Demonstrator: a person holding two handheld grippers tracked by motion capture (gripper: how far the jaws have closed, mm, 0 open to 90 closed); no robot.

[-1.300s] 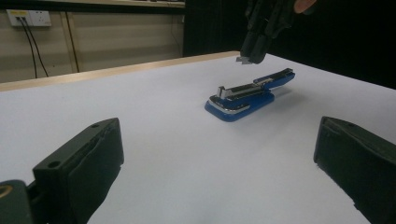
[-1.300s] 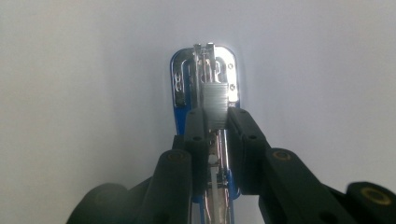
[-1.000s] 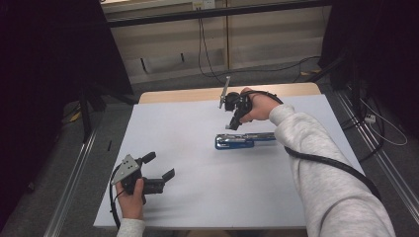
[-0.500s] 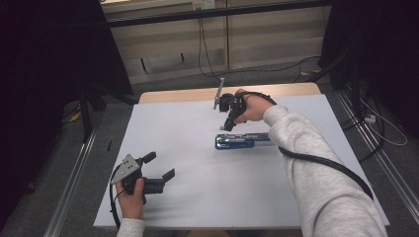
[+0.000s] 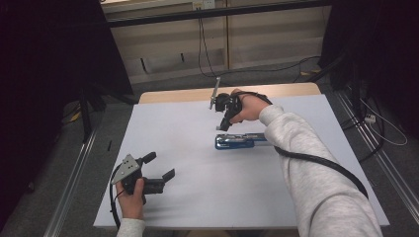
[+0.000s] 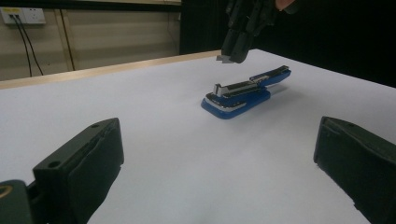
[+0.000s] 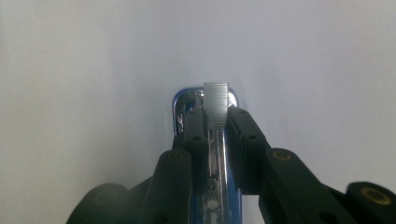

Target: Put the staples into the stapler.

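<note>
White paper covers the counter [image 5: 197,197], and dark curtains close off the room on both sides. On that sheet, a little right of centre, I see the blue plastic stapler with its chrome magazine open [image 5: 240,141]; its long axis runs left to right across my high view, with the open loading end at the left.

My right tongs [image 5: 225,125] hang just above that left end, pointing down, while my right sleeve crosses over the stapler's far-right part. They are pinched on a small silver strip of staples [image 7: 216,103], which juts out past the tips. In the right gripper view the strip sits directly over the chrome channel and seems to run the same way as it, so I judge that the coming move is a short straight drop, with no sideways shift or turn needed.

My left tongs [image 5: 160,167] rest near the counter's front left corner, well apart from the stapler, jaws spread wide with nothing between them. From there the stapler lies ahead and slightly right, its front end nearest me.
</note>
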